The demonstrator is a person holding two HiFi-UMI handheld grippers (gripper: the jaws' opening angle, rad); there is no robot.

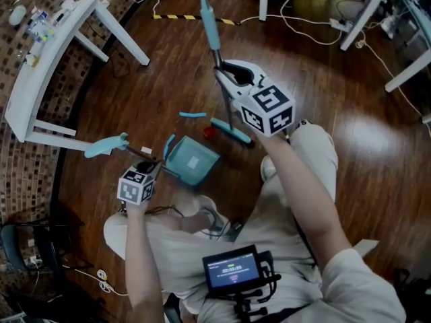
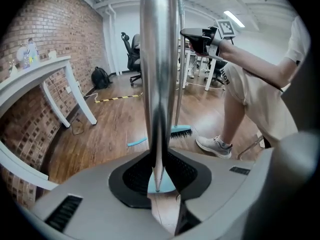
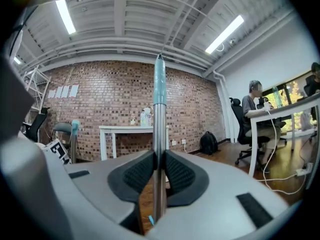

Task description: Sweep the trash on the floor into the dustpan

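Right gripper [image 1: 227, 73], arm outstretched and level, clamps the teal-tipped steel broom pole [image 1: 211, 25]; left gripper [image 1: 157, 165], pitched down, clamps the teal plastic dustpan [image 1: 194, 161] by its metal handle.

— The floor [image 1: 168, 66] is dark wood, polished and quite glossy.
— And the dustpan [image 1: 192, 160]?
— Teal plastic, matt. The dustpan pole [image 2: 159, 84] is smooth shiny metal, like the broom pole [image 3: 159, 134].
— The right claw [image 3: 159, 159]?
— Grey matt shell, black ribbed pads [image 3: 137, 176]. Rough brick wall [image 3: 115, 99] behind.
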